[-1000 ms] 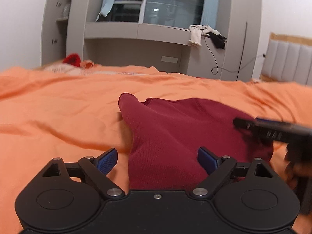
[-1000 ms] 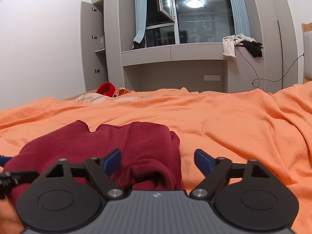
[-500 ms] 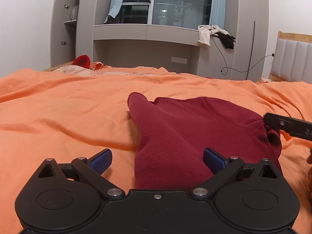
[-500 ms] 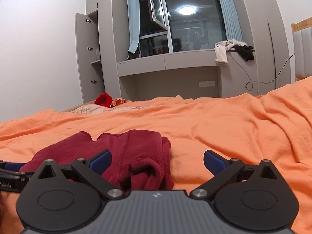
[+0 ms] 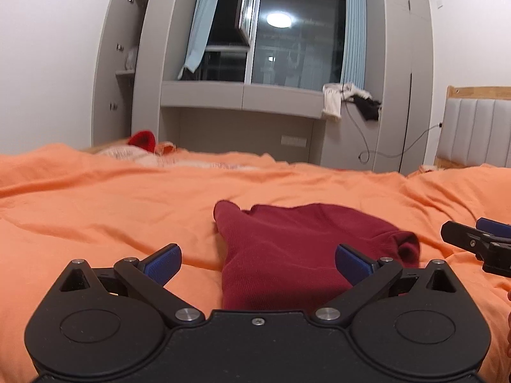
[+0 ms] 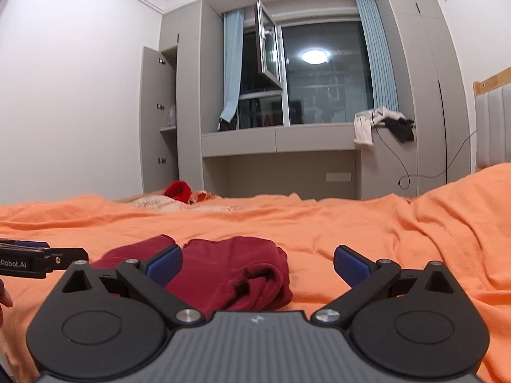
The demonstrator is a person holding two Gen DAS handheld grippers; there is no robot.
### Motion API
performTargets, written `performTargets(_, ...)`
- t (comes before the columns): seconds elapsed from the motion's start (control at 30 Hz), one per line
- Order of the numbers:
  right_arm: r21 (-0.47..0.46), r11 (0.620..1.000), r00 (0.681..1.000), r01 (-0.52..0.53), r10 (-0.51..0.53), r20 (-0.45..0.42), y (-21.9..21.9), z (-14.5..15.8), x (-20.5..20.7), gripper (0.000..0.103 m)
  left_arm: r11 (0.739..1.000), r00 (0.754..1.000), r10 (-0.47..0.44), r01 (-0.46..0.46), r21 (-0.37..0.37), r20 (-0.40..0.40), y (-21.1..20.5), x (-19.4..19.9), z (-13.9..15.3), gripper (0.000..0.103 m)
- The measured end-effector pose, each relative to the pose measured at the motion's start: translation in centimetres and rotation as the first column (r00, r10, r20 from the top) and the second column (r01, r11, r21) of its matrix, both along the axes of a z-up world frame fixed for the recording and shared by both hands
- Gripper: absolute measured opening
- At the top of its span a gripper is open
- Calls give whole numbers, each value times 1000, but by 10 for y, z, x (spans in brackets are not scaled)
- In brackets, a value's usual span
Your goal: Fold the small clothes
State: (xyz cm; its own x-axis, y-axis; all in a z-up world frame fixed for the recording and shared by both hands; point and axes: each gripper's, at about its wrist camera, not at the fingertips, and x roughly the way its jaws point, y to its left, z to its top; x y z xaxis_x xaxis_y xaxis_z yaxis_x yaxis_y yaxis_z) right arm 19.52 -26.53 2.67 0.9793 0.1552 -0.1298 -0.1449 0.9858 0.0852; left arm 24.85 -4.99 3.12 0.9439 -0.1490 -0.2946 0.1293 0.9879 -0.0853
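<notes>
A dark red small garment (image 5: 297, 245) lies folded on the orange bed cover (image 5: 95, 210); it also shows in the right wrist view (image 6: 230, 271). My left gripper (image 5: 257, 260) is open and empty, just in front of the garment's near edge. My right gripper (image 6: 257, 260) is open and empty, near the garment's bunched right end. The right gripper shows at the right edge of the left wrist view (image 5: 479, 239). The left gripper shows at the left edge of the right wrist view (image 6: 32, 257).
A bright red item (image 6: 179, 190) and pale patterned cloth (image 6: 153, 204) lie at the far edge of the bed. Grey cabinets and a window ledge (image 6: 278, 142) with clothes (image 6: 380, 124) stand beyond. A padded headboard (image 5: 479, 134) is at the right.
Both grippers have pulled back and tilted up, away from the garment. The right gripper has moved off the garment's right side. The garment lies still.
</notes>
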Motion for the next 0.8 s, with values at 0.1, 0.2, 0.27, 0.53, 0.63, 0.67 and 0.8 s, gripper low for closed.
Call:
performTargets(0.1,2,1000,1000,-2,2,26,4,1,-24,103,1000,1000,9,-9,1,30,2,-25,0,102)
performTargets(0.2,6,1000,999,-2,2,42,7,-2,-48,103,1000,999,22,-22,3,47,5,-51,-5,102)
performTargets(0.27,5,1000,999,-2,1,44,9,-4,-63,103,999,998,34,-34,6,52,7,-68,-10,102)
performTargets(0.53,-29,1000,1000,-11,12,12,22,-18,-103,103,999,999,40,-41,16,36,19,-116,-27,102)
performTargets(0.63,-39,999,1000,-10,10,3,26,-20,-106,103,999,999,30,-31,33,28,18,-121,-29,102)
performTargets(0.67,-41,999,1000,-8,8,0,26,-20,-105,103,999,999,26,-27,41,23,15,-121,-30,102)
performTargets(0.8,-41,999,1000,2,-2,-4,27,-23,-104,103,998,1000,19,-20,61,13,11,-120,-31,102)
